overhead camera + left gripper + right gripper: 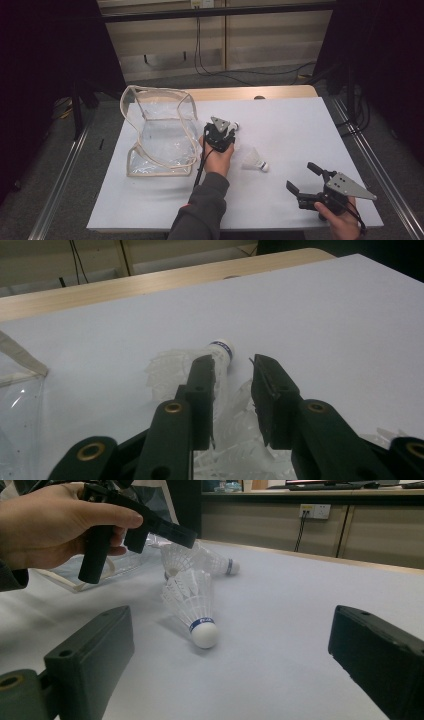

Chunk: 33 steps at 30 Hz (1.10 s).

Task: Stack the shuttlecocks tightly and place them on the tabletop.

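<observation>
Left gripper [226,131] sits near the middle of the table [300,130], pointed away from the person, jaws parted a bit with a shuttlecock [220,352] lying between them on its side, cork end pointing to the far edge. From the left gripper view the pads aren't squeezing it, there's a gap on the right jaw's side, so I'd call that loose, not gripped. Right gripper [304,179] hangs near the front right corner, jaws wide apart with nothing in them. A second shuttlecock [256,161] lies on the white surface between the two grippers, cork toward the right gripper, well clear of both. Clear bag [160,132] stands open on the left side of the table, its rim just beside the left hand [216,159], so that side is tight. Right half of the table is bare all the way to the far and right edges, loads of room there. The front edge is close under the right hand [342,220].
</observation>
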### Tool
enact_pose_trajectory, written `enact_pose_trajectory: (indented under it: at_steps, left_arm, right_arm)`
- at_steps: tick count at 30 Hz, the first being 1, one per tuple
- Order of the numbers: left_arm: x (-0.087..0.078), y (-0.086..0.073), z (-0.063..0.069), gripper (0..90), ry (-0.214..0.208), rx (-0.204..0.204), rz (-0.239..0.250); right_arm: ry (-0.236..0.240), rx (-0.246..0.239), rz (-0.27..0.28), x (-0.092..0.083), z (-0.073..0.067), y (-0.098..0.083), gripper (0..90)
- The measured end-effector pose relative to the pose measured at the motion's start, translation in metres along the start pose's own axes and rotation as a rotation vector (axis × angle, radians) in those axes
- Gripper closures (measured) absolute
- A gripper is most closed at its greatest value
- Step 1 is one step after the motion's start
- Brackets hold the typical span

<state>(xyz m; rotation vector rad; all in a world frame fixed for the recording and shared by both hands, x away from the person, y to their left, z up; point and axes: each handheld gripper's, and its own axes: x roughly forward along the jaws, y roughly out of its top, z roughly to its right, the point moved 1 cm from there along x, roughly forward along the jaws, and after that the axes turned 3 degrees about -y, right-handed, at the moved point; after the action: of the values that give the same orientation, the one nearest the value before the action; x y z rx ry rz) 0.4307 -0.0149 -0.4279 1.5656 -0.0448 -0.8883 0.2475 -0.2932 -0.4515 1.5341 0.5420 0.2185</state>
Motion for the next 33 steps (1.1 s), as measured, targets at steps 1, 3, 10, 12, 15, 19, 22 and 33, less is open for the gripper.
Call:
enact_pose_trajectory:
  at_steps: [1, 3, 10, 12, 15, 19, 22, 33]
  left_arm:
    - [0.0, 0.0, 0.0, 69.7, 0.004, 0.0, 0.0]
    - [0.0, 0.0, -0.001, 66.1, -0.005, -0.001, 0.0]
    - [0.002, -0.001, 0.0, 65.4, -0.016, -0.024, 0.003]
    - [0.002, 0.0, 0.001, 64.5, -0.019, -0.023, 0.006]
    - [0.002, 0.0, 0.001, 64.5, -0.022, -0.028, 0.006]
    - [0.003, 0.001, 0.0, 65.8, -0.031, -0.034, 0.01]
    - [0.003, 0.001, 0.0, 67.2, -0.038, -0.046, 0.006]
    - [0.001, 0.012, 0.001, 70.7, -0.059, -0.033, -0.011]
  right_arm:
    - [0.0, -0.002, -0.001, 0.0, 0.0, 0.0, 3.9]
    - [0.002, -0.002, -0.001, 0.0, 0.0, 0.0, 3.9]
    - [0.004, -0.003, -0.002, 0.0, 0.0, 0.0, 3.9]
    - [0.005, -0.003, -0.002, 0.0, 0.0, 0.0, 3.9]
    - [0.005, -0.002, -0.004, 0.0, 0.0, 0.0, 3.9]
    - [0.005, -0.002, -0.003, 0.001, 0.0, 0.0, 3.9]
    - [0.006, -0.003, -0.003, 0.001, 0.0, 0.0, 3.9]
    - [0.007, -0.004, -0.003, 0.001, 0.0, 0.0, 4.0]
